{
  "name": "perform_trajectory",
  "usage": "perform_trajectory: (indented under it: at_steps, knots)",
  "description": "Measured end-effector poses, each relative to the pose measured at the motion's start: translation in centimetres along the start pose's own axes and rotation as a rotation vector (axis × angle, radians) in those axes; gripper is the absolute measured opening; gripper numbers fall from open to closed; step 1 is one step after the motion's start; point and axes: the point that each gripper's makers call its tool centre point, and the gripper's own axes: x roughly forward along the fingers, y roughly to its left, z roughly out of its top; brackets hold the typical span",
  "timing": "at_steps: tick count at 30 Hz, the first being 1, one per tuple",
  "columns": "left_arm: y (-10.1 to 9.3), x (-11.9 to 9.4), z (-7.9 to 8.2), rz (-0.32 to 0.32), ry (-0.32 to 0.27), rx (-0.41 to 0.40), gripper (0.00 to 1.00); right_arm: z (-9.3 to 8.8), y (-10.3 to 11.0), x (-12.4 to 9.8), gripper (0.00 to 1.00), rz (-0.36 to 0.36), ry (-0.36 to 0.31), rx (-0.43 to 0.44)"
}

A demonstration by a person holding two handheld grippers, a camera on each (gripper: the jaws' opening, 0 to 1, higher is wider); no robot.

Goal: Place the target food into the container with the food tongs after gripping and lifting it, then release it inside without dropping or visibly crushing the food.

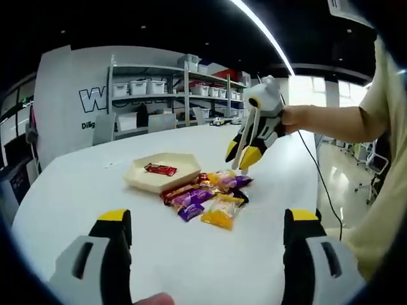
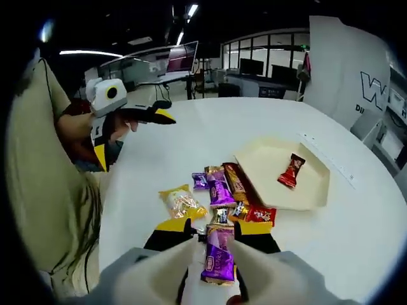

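From the right gripper view I see my right gripper (image 2: 219, 236) with food tongs (image 2: 191, 267) clamped in it, and the tong tips pinch a purple snack packet (image 2: 219, 257) between them. The packet sits directly at the gripper's tips, its long axis running away from me toward the pile of wrapped snacks (image 2: 219, 190), lower end pointing back at the camera. Taking the cream tray (image 2: 315, 190) as my landmark: the held packet hangs off the tray's left near corner, apart from it; the pile lies against the tray's left edge; a yellow packet (image 2: 181, 202) lies farthest left of the pile. Inside the tray rests one red packet (image 2: 291, 170), tilted lengthwise toward the far right corner.

In the left gripper view, my left gripper (image 1: 206, 232) has its jaws spread wide with nothing between them, held back from the tray (image 1: 143, 181) over the white table (image 1: 76, 190). The right gripper (image 1: 251, 149) hovers right of the tray, above the pile (image 1: 206, 197).
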Motion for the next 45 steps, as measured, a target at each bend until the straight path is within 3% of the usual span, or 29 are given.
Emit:
perform_trajectory:
  at_steps: [9,33,37,45]
  knots:
    - [-0.2,0.1,-0.4,-0.004,0.003,-0.007,0.97,-1.2,-0.2,0.7,0.23,0.000,0.022,-0.007]
    - [-0.4,0.3,-0.8,-0.014,0.007,-0.013,0.97,-1.9,-1.0,1.5,0.24,0.000,0.031,-0.008]
    - [-0.5,0.4,-0.8,-0.016,0.008,-0.014,0.97,-2.7,-1.0,1.9,0.24,0.002,0.066,-0.016]
    - [-0.5,0.2,-0.9,-0.014,0.009,-0.017,0.96,-2.5,-0.8,2.0,0.23,0.009,0.052,-0.007]
